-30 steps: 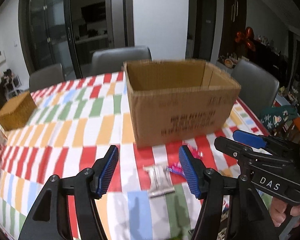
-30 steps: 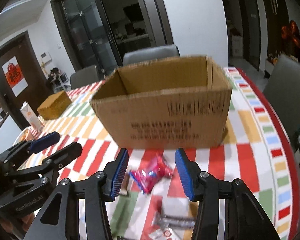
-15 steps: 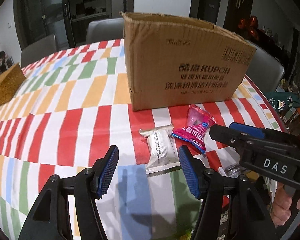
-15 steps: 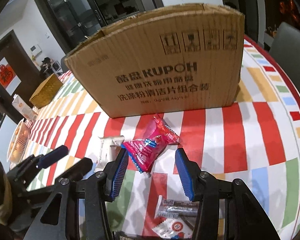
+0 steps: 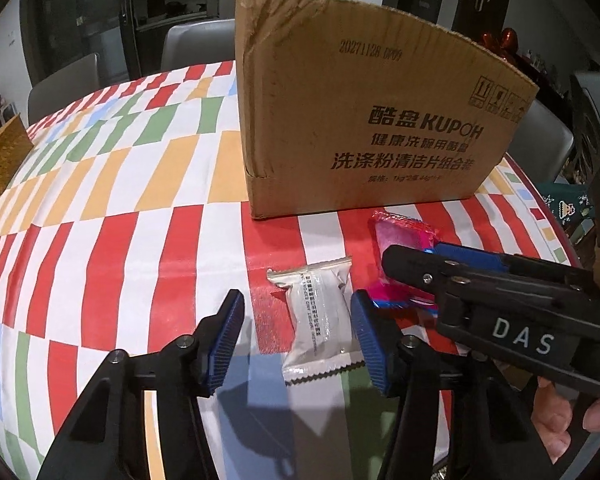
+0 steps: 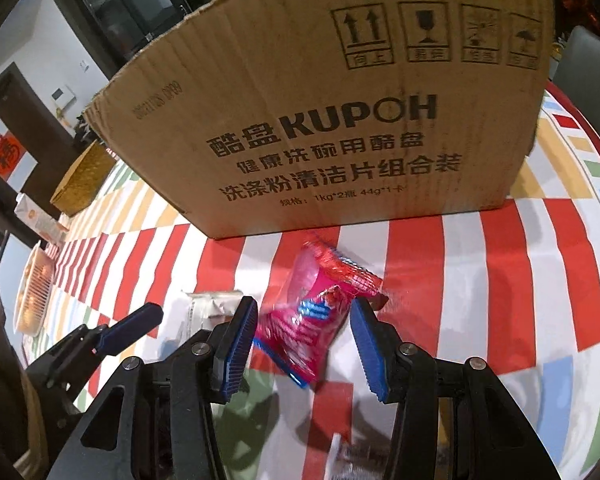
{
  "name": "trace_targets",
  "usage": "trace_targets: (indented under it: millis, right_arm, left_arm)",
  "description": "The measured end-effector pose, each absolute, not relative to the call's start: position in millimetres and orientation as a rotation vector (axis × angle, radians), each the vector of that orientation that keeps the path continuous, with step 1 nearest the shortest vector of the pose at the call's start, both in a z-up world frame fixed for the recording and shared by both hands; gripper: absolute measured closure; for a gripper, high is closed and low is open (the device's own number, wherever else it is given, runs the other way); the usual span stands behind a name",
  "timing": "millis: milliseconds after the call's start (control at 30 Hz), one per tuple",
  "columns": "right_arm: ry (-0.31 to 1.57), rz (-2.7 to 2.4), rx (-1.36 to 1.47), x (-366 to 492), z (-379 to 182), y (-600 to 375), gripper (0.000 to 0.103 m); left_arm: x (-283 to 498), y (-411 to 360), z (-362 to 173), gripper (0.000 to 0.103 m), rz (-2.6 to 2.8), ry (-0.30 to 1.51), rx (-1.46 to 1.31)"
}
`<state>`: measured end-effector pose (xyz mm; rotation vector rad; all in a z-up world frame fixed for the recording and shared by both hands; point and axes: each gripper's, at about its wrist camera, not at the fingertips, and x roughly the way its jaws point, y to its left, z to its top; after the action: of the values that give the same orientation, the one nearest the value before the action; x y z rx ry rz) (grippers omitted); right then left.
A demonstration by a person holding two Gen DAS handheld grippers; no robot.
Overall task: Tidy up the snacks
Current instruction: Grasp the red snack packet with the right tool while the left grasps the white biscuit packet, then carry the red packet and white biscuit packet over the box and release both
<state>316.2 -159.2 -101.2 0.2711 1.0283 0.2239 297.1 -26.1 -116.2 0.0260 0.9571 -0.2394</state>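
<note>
Tabletop (image 5: 112, 208): covered by a cloth of red, orange, green, blue and white stripes in blocks.
Brown corrugated cardboard box (image 5: 364, 120): stands upright on the cloth, printed "KUPOH" in black with Chinese text and handling symbols; its near wall faces both cameras.
Silver-white foil snack packet (image 5: 320, 320): pillow-shaped with crimped zigzag ends and a line of small dark print down its middle; it lies flat on the cloth in front of the box.
Left gripper (image 5: 296, 342): black frame with ribbed blue pads, jaws wide apart, one on each side of the silver-white packet; the pads are not pressing it, though the right one sits just beside its edge.
Glossy magenta-pink snack packet (image 6: 312, 320): crinkled, with a clear pink end, a red crimped edge and a blue-and-white label; it lies near the box, just right of the silver-white packet.
Right gripper (image 6: 304, 348): same black and blue build, marked "DAS" on its side in the left view; jaws wide, straddling the pink packet, whose lower left corner looks to be against the left pad while a gap shows at the right.
Woven golden-brown box (image 6: 84, 180): far off to the left on the cloth.
</note>
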Motion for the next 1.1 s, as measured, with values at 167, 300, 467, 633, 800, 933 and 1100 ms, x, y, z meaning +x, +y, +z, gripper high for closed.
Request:
trace_targets:
  millis: [167,300,467,633,800,933,1100]
  right_arm:
    - [1.052,0.212,0.226,325,-109,-153,0.055]
    - [1.057,0.207,0.206,327,-112,-151,0.064]
    - [1.045,0.205,0.193,324,-110,-153,0.069]
    - [1.011,0.211,0.18,314,-101,-153,0.069]
    - [0.974,0.216,0.174,301,-85,-156,0.069]
    - [0.94,0.217,0.173,295,-71,-159,0.069]
    - [0.889,0.213,0.177,284,-51,-165,0.069]
  left_arm:
    - [303,-25,-119,0.06,-0.253,0.963,0.013]
    - [304,-27,-118,0.072,-0.268,0.964,0.018]
    - [304,-26,-118,0.075,-0.26,0.961,0.005]
    - [299,-24,-111,0.075,-0.251,0.938,0.007]
    - [289,-24,-94,0.075,-0.243,0.9,0.013]
    - [281,-24,-79,0.075,-0.241,0.871,0.007]
    - [268,-26,-57,0.075,-0.243,0.823,0.001]
